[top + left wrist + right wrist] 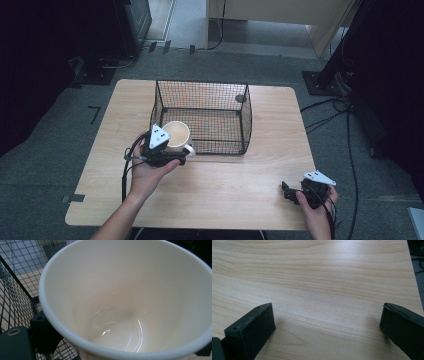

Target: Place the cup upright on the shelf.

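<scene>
A white mug [176,135] is held up at the near left corner of the black wire basket [245,117], with my left gripper [172,154] shut on it. In the left gripper view the mug's empty inside [125,302] looms close, mouth toward the camera, with a black jaw at the lower left and basket mesh [17,285] behind it. My right gripper [289,193] rests low over the near right part of the wooden table [230,190]. Its jaws stand wide apart, open, with bare wood [324,290] between them.
The basket stands at the middle back of the table, open at the top. Cables [330,117] trail over the grey floor to the right. A dark stand base [320,82] sits beyond the table's far right corner, and dark equipment [107,65] at the far left.
</scene>
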{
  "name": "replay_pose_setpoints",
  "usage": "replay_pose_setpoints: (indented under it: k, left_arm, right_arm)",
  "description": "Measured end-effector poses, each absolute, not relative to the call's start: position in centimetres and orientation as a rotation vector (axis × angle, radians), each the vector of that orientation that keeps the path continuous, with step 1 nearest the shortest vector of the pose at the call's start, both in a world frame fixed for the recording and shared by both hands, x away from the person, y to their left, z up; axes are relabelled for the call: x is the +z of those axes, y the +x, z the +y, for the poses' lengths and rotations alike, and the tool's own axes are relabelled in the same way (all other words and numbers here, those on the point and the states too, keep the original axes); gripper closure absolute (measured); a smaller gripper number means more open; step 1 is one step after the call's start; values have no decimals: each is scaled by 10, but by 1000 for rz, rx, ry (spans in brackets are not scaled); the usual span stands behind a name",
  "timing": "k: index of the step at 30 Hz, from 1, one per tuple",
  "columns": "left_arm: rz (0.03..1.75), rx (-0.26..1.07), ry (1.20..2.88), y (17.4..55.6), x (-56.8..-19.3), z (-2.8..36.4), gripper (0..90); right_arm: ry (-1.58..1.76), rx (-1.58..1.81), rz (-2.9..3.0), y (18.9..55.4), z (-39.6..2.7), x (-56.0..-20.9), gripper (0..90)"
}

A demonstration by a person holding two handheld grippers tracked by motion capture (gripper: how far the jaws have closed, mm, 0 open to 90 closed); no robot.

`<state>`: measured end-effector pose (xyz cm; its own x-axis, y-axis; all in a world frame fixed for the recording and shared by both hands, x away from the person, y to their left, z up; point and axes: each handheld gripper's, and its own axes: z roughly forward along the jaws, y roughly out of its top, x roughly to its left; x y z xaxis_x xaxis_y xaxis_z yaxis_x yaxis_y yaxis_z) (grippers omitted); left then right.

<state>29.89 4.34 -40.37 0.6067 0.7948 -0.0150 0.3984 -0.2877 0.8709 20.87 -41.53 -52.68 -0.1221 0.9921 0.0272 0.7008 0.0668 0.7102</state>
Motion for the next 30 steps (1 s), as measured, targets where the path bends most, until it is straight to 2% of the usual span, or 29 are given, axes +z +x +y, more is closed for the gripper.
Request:
replay_pose_setpoints:
  k: [13, 30]
  left_arm:
    - [947, 556, 1849, 322, -379, 23, 86]
    - [1003, 565, 1887, 382, -390, 1, 86]
  right_arm:
    - [1681, 809, 1876, 207, -415, -527, 0]
    - [1680, 809, 1877, 207, -415, -527, 0]
